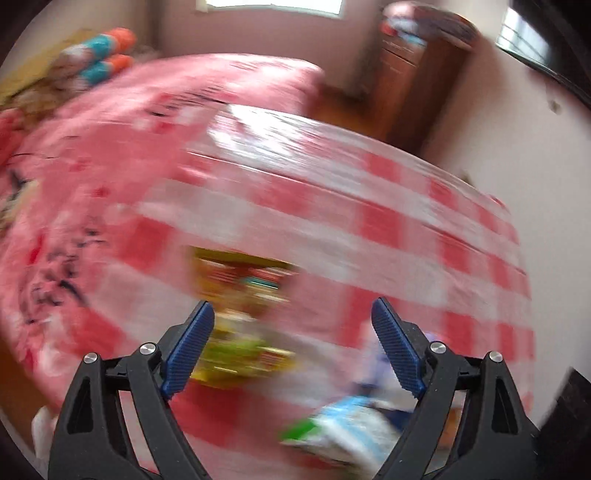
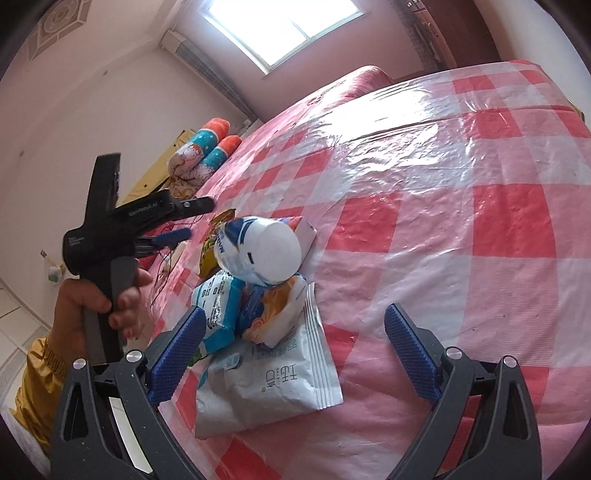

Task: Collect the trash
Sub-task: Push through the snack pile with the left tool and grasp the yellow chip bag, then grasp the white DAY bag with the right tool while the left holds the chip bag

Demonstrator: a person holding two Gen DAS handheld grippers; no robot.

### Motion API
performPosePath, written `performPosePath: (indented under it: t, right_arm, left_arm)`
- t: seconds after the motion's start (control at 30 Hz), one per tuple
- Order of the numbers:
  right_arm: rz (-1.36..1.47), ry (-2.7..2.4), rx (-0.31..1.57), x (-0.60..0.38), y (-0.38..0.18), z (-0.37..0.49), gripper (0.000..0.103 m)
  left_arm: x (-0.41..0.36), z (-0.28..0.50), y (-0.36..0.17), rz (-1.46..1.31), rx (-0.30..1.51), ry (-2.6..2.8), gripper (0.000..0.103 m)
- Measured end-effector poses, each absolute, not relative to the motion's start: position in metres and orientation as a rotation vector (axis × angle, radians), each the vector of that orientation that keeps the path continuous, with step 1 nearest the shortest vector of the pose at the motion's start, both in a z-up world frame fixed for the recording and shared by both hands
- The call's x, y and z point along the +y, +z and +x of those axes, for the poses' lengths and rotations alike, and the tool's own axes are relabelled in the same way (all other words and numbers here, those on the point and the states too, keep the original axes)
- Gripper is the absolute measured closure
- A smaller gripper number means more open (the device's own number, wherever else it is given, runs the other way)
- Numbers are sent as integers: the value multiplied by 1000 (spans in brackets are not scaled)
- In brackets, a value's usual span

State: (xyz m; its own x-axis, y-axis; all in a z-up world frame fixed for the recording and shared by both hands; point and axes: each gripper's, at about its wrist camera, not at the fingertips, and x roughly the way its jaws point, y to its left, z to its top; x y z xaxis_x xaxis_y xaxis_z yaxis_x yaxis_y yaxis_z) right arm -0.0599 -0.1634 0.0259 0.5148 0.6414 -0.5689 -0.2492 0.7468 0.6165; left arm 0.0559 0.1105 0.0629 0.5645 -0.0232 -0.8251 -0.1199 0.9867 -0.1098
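Lying in a small heap on the red-and-white checked plastic sheet [image 2: 424,229] over the bed is the trash: a white pouch [image 2: 269,384] with grey print nearest the camera, a blue-and-white packet [image 2: 218,306] and an orange-and-blue wrapper [image 2: 273,310] resting on it, and a white cup with blue print [image 2: 262,251] tipped on its side on top of those, bottom facing the right wrist camera. A yellow wrapper [image 2: 214,240] sits just behind the cup, partly hidden

Right gripper [image 2: 295,354] hangs above the near edge of the heap, jaws spread wide, nothing between the blue pads; the left pad overlaps the blue-and-white packet in the view, contact unclear

Left gripper [image 2: 177,221] seen from the right wrist camera at the left, beside the heap, held by a hand [image 2: 92,306] with a gold sleeve [image 2: 37,384]. In its own view (heavily motion-blurred) the left gripper [image 1: 291,343] has jaws wide apart and empty, over the checked sheet with a yellow-green wrapper [image 1: 240,325] and a blue-white packet [image 1: 343,432] smeared below it

Pink bedding [image 1: 92,177] lies beyond the sheet, rolled orange-and-teal pillows [image 2: 210,147] at the far side, window [image 2: 284,26] above, wooden cabinet [image 1: 406,85] against the wall
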Motion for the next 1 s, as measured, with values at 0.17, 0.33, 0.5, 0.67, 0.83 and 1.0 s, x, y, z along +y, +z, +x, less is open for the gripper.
performPosePath:
  t: [0.17,0.33,0.5,0.67,0.83,1.0]
  right_arm:
    - [486,568,882,-161,27,-60,7]
    - [454,574,887,-153,29,-62,7]
    - [380,584,897,-138,29,-64,7]
    - [331,594,899,-127,28,-67,7]
    - [330,600,893,-125,28,-69,7]
    - [322,607,888,-121,30,-67,7]
  left_arm:
    - [148,66,45,-296,1012,132,15]
    - [143,74,25,-298,1042,120,15]
    - [129,80,17,-228,1034,133,17]
    - [122,81,14,-186,1025,126,44]
    - [116,77,15,-172,1007,113,59]
    - [119,67,16,-191,996,104,62]
